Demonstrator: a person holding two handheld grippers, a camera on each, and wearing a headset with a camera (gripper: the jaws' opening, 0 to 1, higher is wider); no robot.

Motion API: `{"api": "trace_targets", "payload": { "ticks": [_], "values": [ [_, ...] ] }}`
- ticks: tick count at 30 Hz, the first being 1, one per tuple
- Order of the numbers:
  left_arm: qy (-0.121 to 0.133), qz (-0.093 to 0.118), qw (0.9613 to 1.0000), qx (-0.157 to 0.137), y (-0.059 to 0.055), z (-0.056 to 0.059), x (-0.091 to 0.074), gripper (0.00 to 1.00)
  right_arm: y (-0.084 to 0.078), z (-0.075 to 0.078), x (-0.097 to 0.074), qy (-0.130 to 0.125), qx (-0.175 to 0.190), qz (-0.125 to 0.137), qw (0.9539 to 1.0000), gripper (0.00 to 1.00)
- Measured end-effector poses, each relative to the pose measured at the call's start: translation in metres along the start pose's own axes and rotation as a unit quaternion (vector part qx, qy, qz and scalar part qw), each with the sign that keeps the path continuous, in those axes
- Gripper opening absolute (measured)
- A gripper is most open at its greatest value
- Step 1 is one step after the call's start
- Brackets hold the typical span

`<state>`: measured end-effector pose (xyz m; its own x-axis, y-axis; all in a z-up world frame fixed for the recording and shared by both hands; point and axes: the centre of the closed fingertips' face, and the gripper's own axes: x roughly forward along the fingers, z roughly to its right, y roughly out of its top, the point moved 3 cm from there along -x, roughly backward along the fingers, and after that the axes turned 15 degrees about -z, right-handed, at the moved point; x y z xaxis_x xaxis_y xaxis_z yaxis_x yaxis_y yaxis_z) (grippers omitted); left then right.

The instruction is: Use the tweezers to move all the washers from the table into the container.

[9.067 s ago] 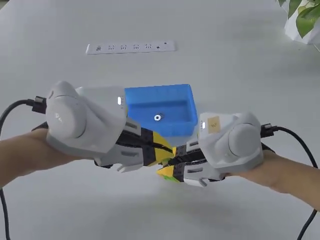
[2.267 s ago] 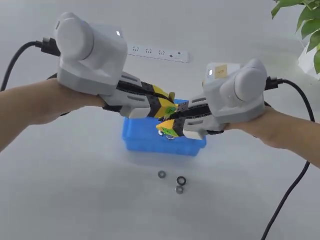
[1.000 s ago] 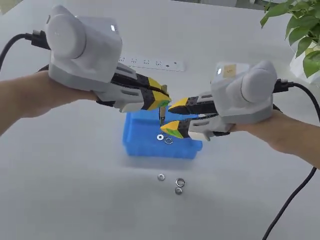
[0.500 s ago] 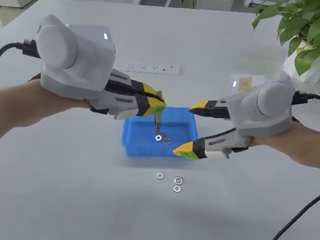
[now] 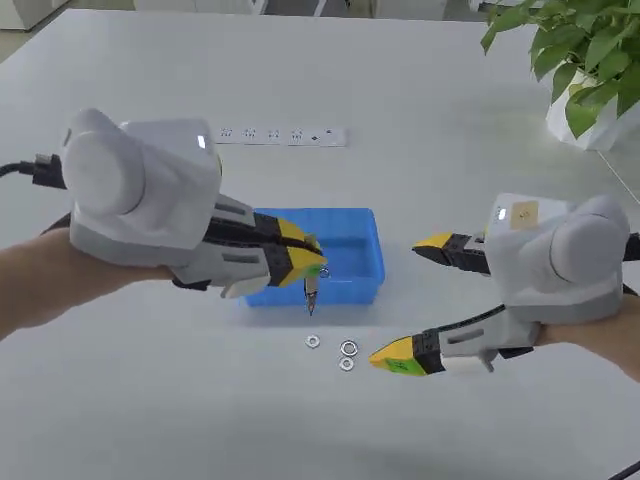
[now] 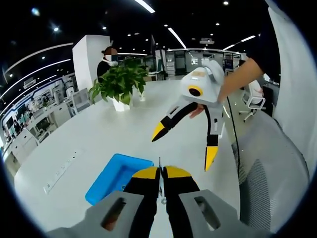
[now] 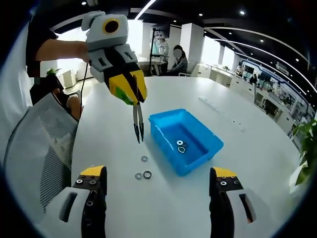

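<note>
Washers [image 5: 313,342], three of them, lie close together on the white table [image 5: 450,120] in the head view, just in front of the blue container [image 5: 350,290]; the left gripper [image 5: 300,262] has its jaws clamped on the tweezers [image 5: 311,295], whose tips point down over the table between the container's near wall and the washers; the right gripper [image 5: 408,298] sits to the right with its jaws spread wide, holding nothing; a power strip [image 5: 280,135] lies beyond the container and a plant [image 5: 560,50] stands at the far right.

From the left gripper view, the left gripper's jaws are pressed together with the thin tweezers [image 6: 159,163] rising between them; the container [image 6: 116,176] lies to the left, and the right gripper [image 6: 184,148] hangs ahead with its jaws apart.

From the right gripper view, the right gripper's [image 7: 158,172] jaws stand wide apart at the bottom; the three washers [image 7: 144,158] rest on the table between them, beside the container [image 7: 166,148]; two more washers [image 7: 180,143] lie inside it; the left gripper [image 7: 128,87] holds the tweezers [image 7: 137,124] pointing down above the table, next to the container's outer wall.
</note>
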<state>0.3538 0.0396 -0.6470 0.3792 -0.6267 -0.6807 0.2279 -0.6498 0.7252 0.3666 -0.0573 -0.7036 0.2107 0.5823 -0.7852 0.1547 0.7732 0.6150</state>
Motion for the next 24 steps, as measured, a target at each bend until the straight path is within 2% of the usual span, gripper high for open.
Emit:
{"api": "trace_targets", "payload": {
  "ticks": [4,8,12,20,23,24],
  "values": [
    [0.002,0.001,1.0,-0.002,-0.004,0.009,0.005,0.07,-0.01,-0.007,-0.001,0.001,0.008,-0.003,1.0,0.88],
    [0.006,-0.004,0.9999,-0.012,-0.012,0.01,0.01,0.07,-0.019,-0.012,0.001,0.006,0.016,-0.008,0.9998,0.91],
    [0.016,-0.007,0.9995,-0.025,-0.021,0.007,0.015,0.07,-0.025,-0.017,0.001,0.013,0.026,-0.009,0.9995,0.93],
    [0.022,-0.005,0.9992,-0.034,-0.024,0.001,0.023,0.07,-0.031,-0.025,0.007,0.027,0.038,-0.009,0.9989,0.93],
    [0.015,0.001,0.9991,-0.041,-0.027,0.0,0.028,0.07,-0.033,-0.027,0.008,0.031,0.043,-0.009,0.9986,0.93],
    [0.012,-0.004,0.9991,-0.04,-0.029,0.0,0.03,0.07,-0.035,-0.027,0.009,0.032,0.045,-0.011,0.9984,0.93]
  ]
}}
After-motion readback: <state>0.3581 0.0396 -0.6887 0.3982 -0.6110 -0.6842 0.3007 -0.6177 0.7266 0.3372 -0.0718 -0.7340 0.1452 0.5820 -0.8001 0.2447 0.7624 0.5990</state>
